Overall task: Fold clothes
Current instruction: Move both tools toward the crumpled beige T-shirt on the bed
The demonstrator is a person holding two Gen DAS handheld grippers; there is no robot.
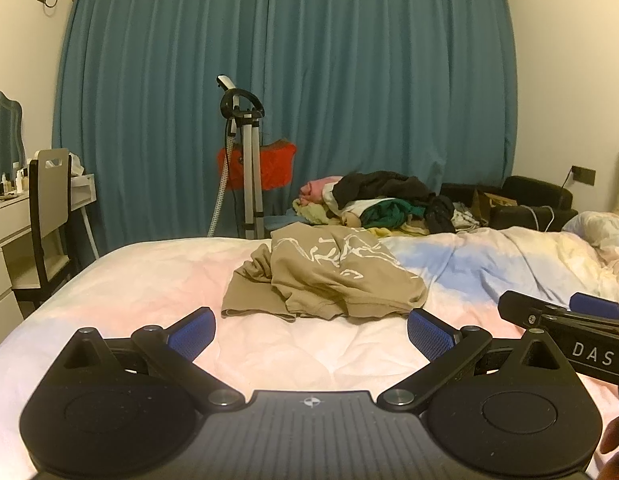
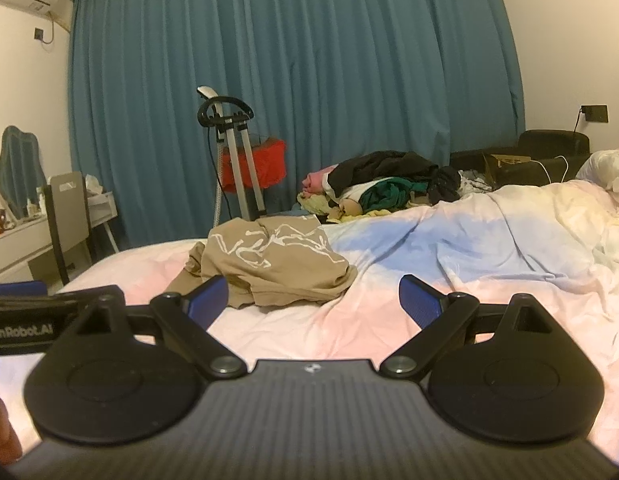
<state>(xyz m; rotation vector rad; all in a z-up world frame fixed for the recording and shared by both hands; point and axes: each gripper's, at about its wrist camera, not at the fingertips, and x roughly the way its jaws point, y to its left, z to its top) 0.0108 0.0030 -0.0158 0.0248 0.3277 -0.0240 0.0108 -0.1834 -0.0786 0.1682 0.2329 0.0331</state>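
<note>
While my left gripper hovers over the bed with fingers spread and empty, the tan shirt lies crumpled mid-frame just beyond it. In the right view, my right gripper is likewise spread, holding nothing, the shirt left of centre, a clothes pile behind it.

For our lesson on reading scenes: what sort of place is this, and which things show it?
Most likely a home bedroom: a bed with a crumpled tan T-shirt on it, a heap of clothes behind, and a dressing table beside teal curtains.
</note>
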